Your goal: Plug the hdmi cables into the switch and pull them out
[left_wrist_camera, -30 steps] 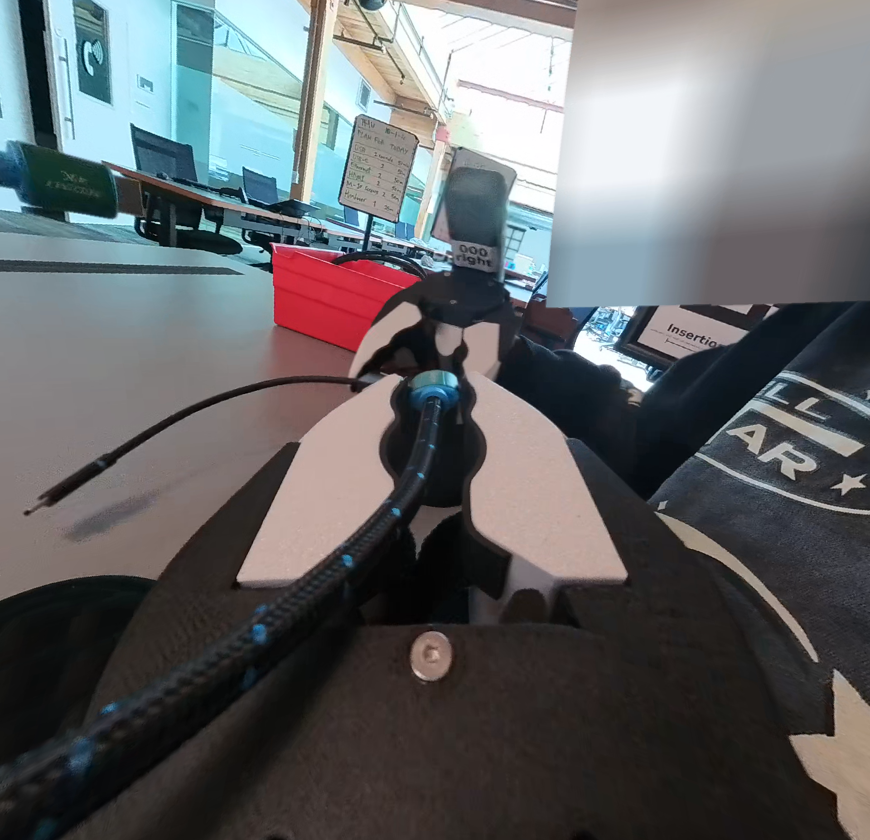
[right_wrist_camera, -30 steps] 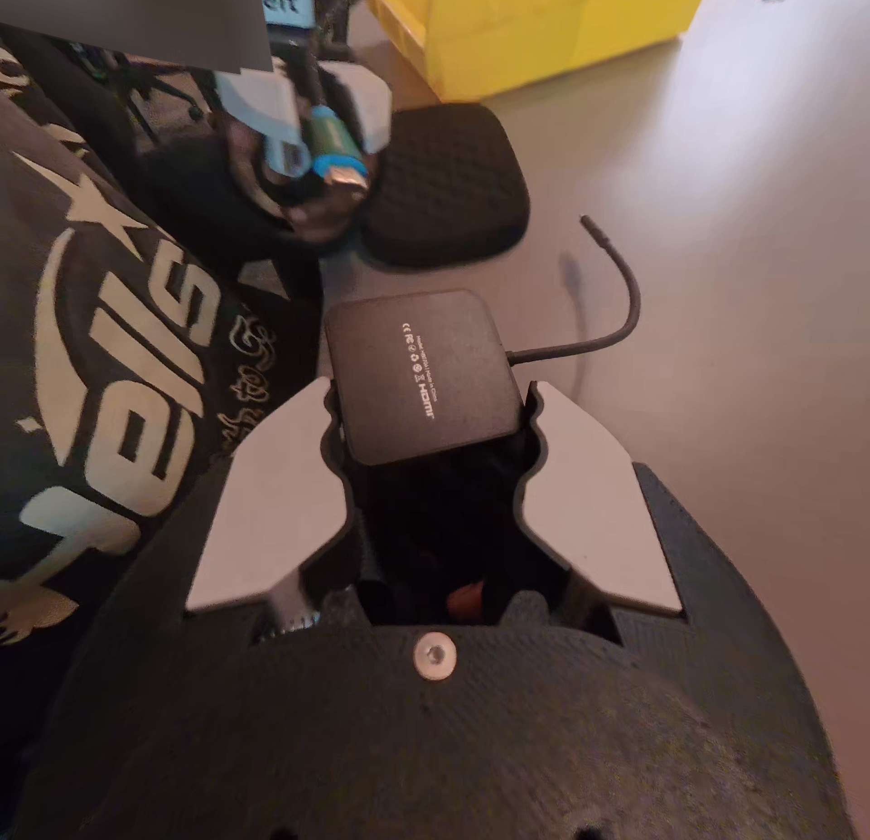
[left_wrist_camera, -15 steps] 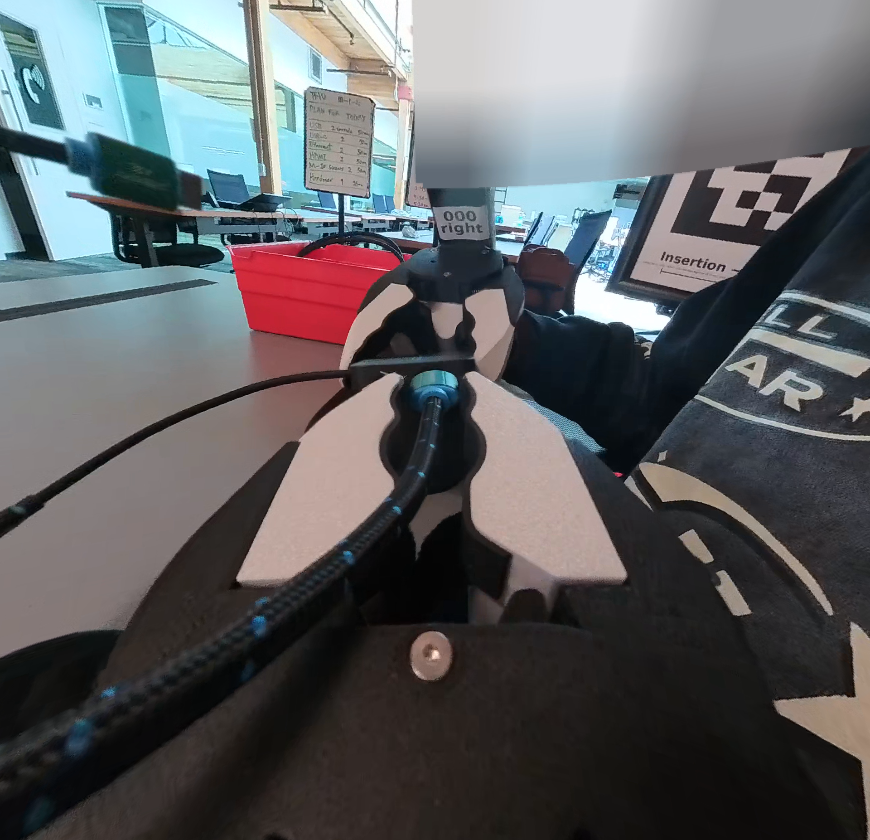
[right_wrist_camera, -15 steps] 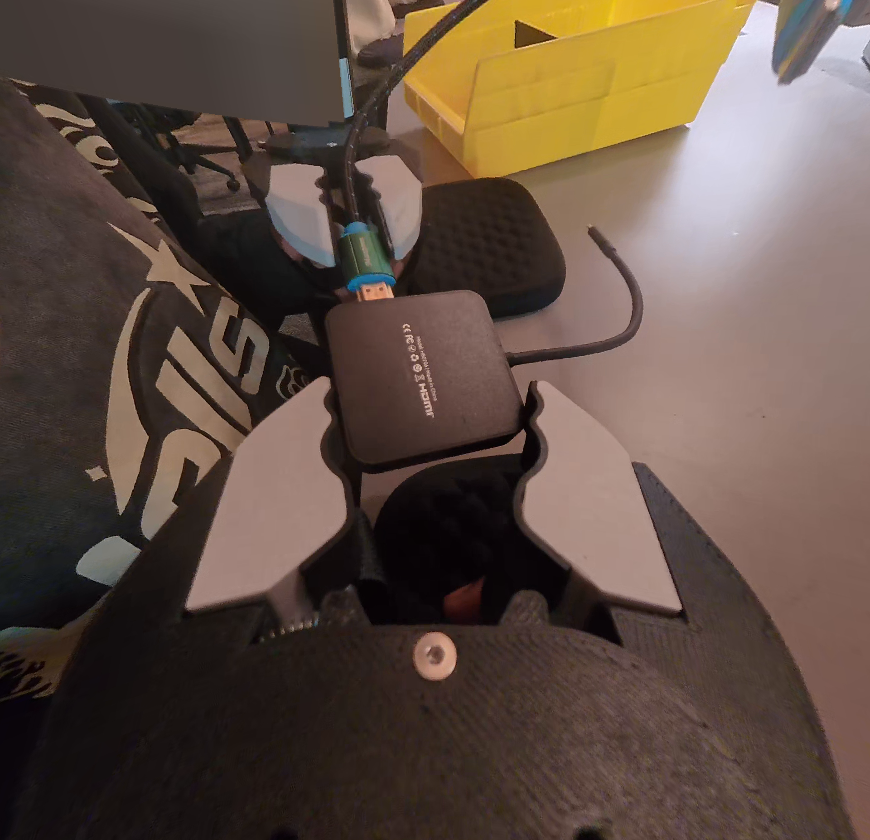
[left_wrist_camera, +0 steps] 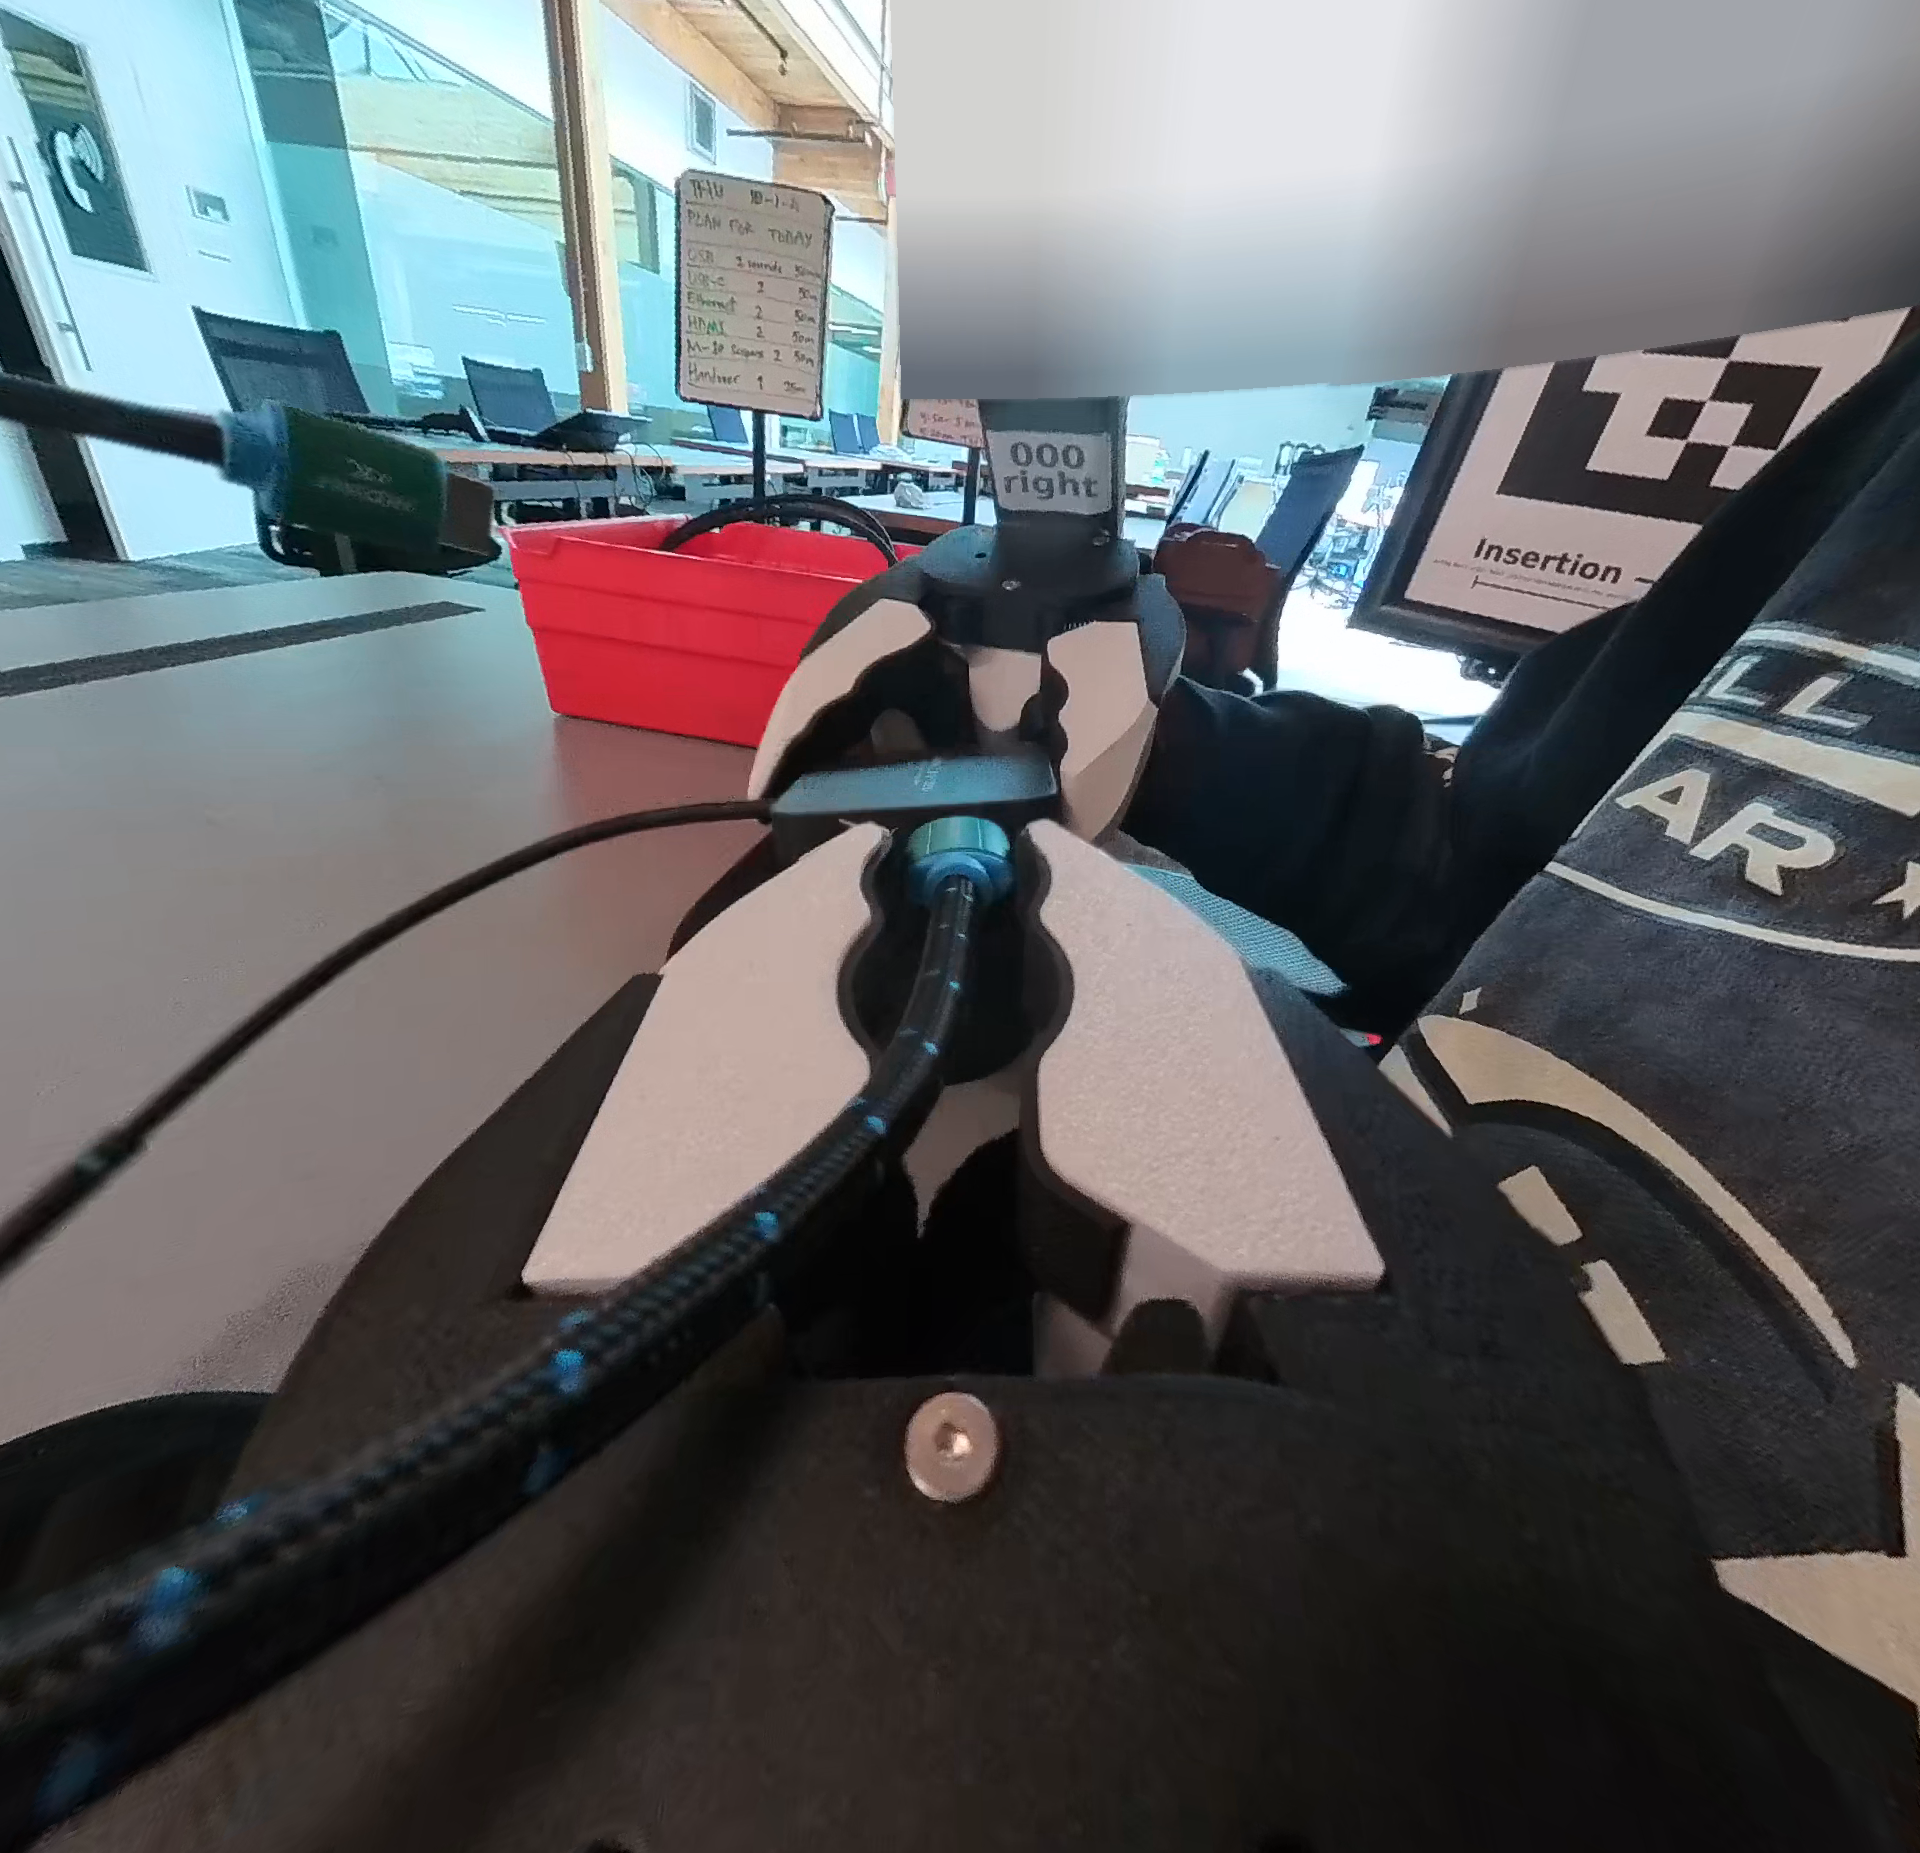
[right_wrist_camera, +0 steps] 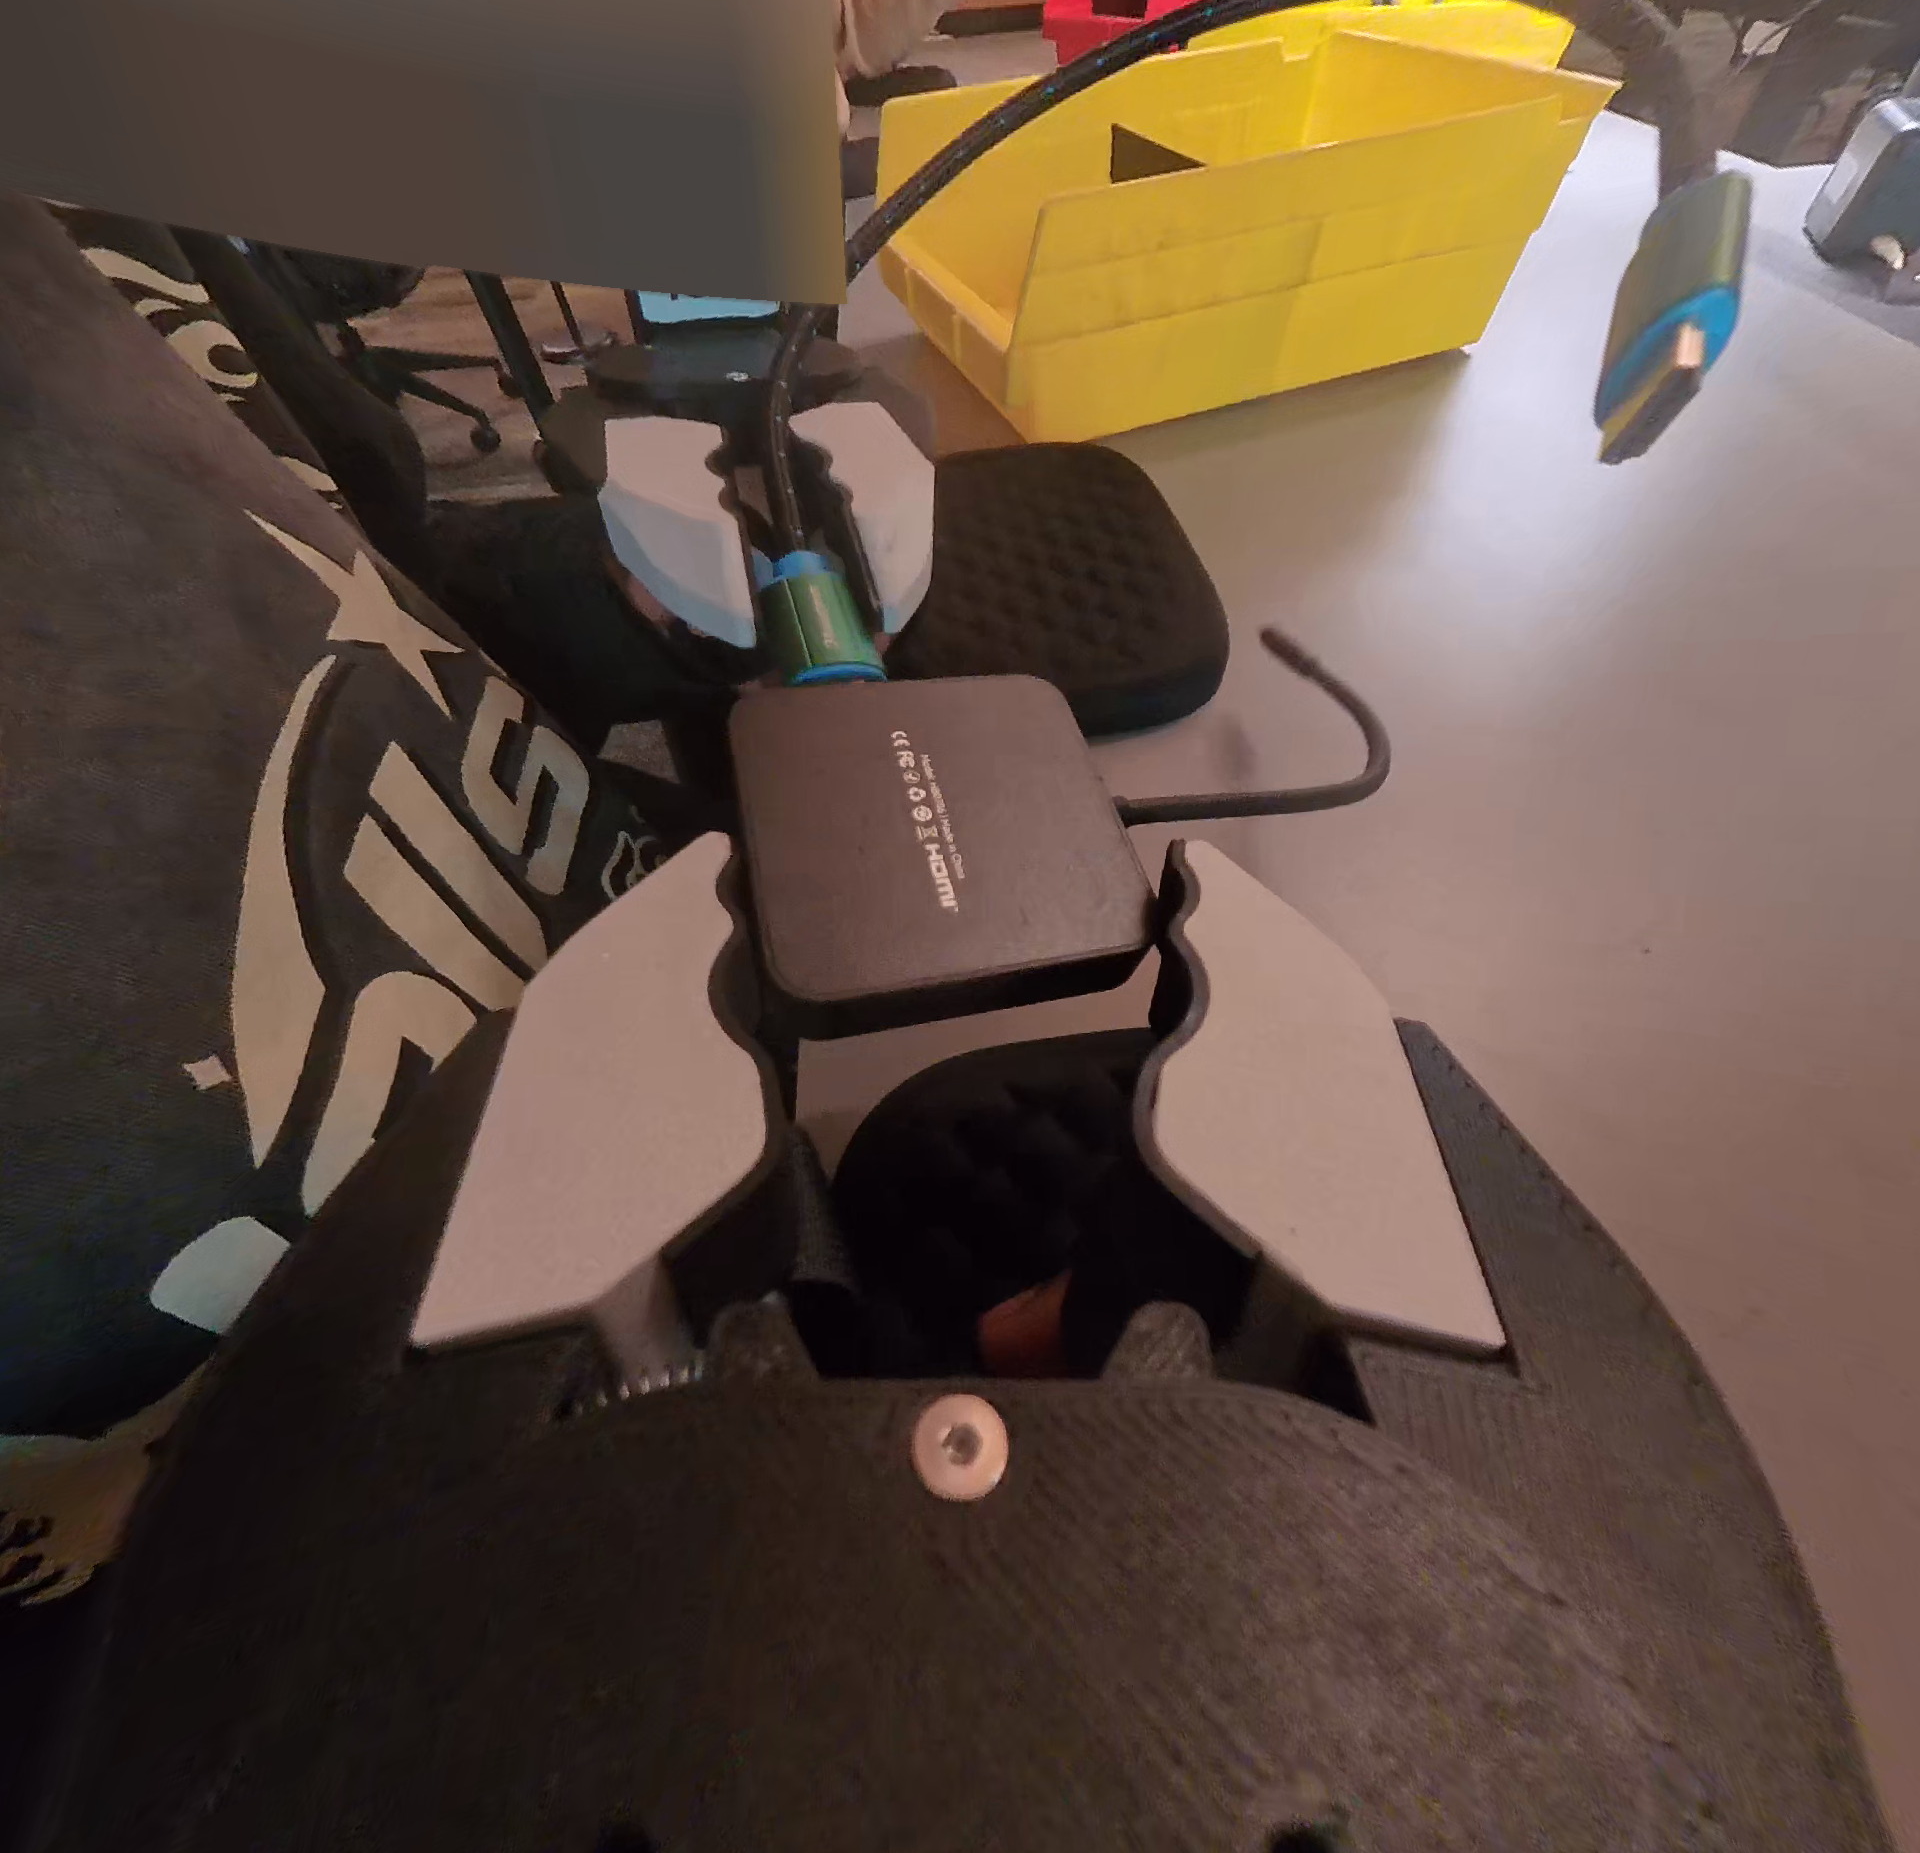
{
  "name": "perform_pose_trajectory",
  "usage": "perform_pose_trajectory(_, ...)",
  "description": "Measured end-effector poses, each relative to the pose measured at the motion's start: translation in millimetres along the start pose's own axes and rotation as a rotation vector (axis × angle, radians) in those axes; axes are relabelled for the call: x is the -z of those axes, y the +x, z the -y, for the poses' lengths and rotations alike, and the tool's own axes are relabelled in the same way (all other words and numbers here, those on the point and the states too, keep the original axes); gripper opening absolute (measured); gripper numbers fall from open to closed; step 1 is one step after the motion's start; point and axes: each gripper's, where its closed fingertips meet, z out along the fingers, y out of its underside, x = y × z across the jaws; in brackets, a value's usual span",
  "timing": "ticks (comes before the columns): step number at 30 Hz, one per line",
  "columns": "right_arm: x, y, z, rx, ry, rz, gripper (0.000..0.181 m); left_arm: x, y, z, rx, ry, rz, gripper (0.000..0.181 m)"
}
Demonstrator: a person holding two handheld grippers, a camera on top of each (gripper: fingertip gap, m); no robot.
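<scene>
Two grippers: right gripper [right_wrist_camera: 951,946] clamps white-lettered switch [right_wrist_camera: 940,842]

A smooth grey-brown table [right_wrist_camera: 1558,868] fills the right half of the right wrist view and the left half of the left wrist view. On it, in the upper right of the right wrist view, sits a yellow plastic bin [right_wrist_camera: 1247,276] with an open top. Just below it, toward the centre, lies a black quilted pad [right_wrist_camera: 1060,577] with rounded corners. A second black pad [right_wrist_camera: 997,1149] shows in the lower centre, partly hidden. In the left wrist view a red plastic bin [left_wrist_camera: 665,640] rests on the table at centre left, holding a coiled black cable [left_wrist_camera: 769,525].
</scene>
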Motion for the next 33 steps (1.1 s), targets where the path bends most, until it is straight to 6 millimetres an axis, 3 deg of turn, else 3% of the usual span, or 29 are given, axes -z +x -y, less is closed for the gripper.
perform_pose_trajectory(11,1,-3,12,-0.021,0.096,-0.013,0.075,0,3,12,0.065,0.145,-0.023,0.020)
perform_pose_trajectory(21,14,-9,46,-0.065,0.305,0.000,0.076,-7,13,13,0.064,0.188,-0.043,0.020)
perform_pose_trajectory(30,13,-11,46,-0.055,0.286,-0.007,0.077,-6,14,15,0.068,0.197,-0.063,0.020)
perform_pose_trajectory(33,10,-14,47,-0.065,0.278,0.013,0.076,-2,15,19,-0.004,0.210,-0.070,0.020)
